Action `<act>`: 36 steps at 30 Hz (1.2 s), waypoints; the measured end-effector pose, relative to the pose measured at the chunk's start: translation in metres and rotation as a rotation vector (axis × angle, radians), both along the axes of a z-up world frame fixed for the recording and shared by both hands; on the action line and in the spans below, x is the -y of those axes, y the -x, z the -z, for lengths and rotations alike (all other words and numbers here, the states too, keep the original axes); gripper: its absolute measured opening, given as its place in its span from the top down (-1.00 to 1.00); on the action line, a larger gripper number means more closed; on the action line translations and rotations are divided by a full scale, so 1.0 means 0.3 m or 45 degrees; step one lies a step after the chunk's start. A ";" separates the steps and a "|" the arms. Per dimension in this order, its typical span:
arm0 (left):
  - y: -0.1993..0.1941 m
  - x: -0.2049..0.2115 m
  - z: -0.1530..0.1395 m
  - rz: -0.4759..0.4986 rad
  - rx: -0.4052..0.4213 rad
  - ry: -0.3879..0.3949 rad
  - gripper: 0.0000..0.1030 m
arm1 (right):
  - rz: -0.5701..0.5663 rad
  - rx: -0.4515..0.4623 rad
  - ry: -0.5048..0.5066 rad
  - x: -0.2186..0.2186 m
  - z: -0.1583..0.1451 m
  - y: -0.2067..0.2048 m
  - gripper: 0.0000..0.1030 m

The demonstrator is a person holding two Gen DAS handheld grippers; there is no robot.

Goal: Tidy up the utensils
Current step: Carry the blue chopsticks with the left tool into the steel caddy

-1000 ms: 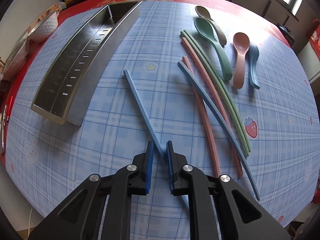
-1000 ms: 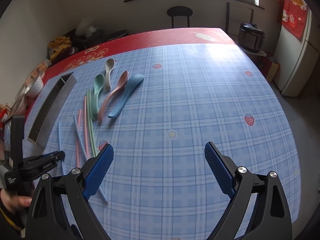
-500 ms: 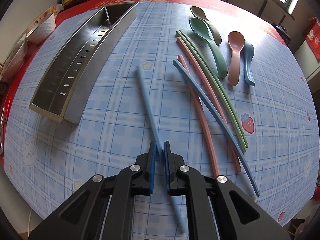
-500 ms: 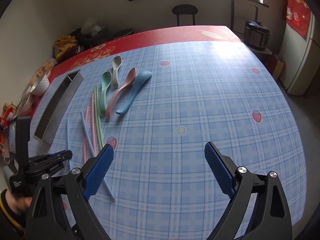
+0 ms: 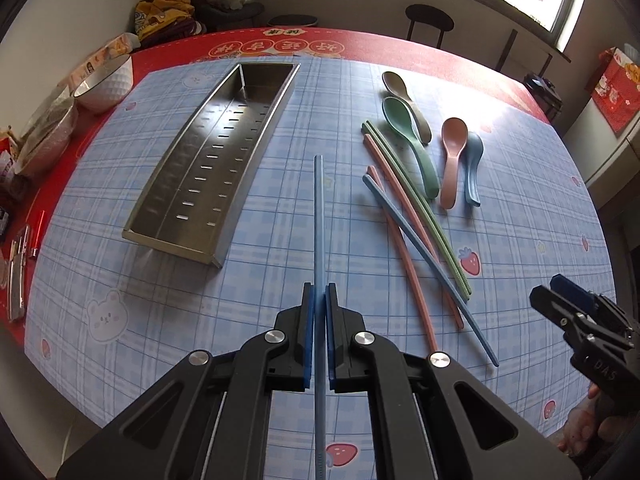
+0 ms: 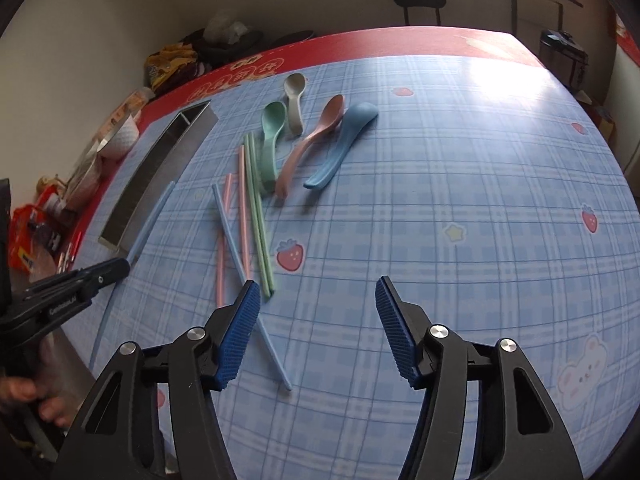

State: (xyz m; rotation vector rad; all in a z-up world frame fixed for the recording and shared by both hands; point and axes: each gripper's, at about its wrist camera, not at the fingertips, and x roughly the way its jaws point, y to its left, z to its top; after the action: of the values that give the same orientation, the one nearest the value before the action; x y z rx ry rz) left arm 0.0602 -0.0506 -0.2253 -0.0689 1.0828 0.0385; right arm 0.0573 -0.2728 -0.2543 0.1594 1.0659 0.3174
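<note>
Left gripper [image 5: 319,300] pinches the light blue chopstick [image 5: 318,216].
Right gripper [image 6: 318,308] (its jaws were just closing) is partly open with nothing in it, above the table [image 6: 460,168].

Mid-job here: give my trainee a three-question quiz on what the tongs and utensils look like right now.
1. True or false: the left tongs are shut on a light blue chopstick.
2. How many spoons lie on the tablecloth?
3. What sits in the metal tray? A) chopsticks B) spoons C) nothing

Key:
1. True.
2. Four: grey spoon, green spoon, pink spoon, blue spoon.
3. C. The right tongs, just narrowed, hold nothing.
</note>
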 end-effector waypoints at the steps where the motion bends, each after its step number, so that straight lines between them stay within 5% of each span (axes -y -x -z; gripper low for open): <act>1: -0.001 -0.015 -0.014 0.003 0.013 0.005 0.90 | -0.028 0.012 0.012 -0.025 -0.001 -0.001 0.09; 9: -0.029 -0.066 -0.090 0.114 0.117 0.040 0.90 | -0.170 0.000 0.056 -0.203 0.032 -0.029 0.70; 14: -0.067 -0.123 -0.108 0.170 0.164 0.091 0.90 | -0.213 0.043 0.142 -0.288 0.041 -0.056 0.73; 28: -0.177 -0.284 -0.103 0.253 0.170 0.223 0.90 | -0.086 -0.060 0.309 -0.382 0.127 -0.167 0.81; 36: -0.239 -0.312 -0.090 0.255 0.137 0.237 0.90 | -0.011 -0.112 0.194 -0.352 0.142 -0.183 0.88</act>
State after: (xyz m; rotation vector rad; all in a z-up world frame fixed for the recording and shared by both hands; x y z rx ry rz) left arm 0.1319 0.0430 -0.1981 -0.1287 0.9791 -0.2442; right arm 0.1123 -0.1672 -0.2967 0.0325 1.1740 0.2378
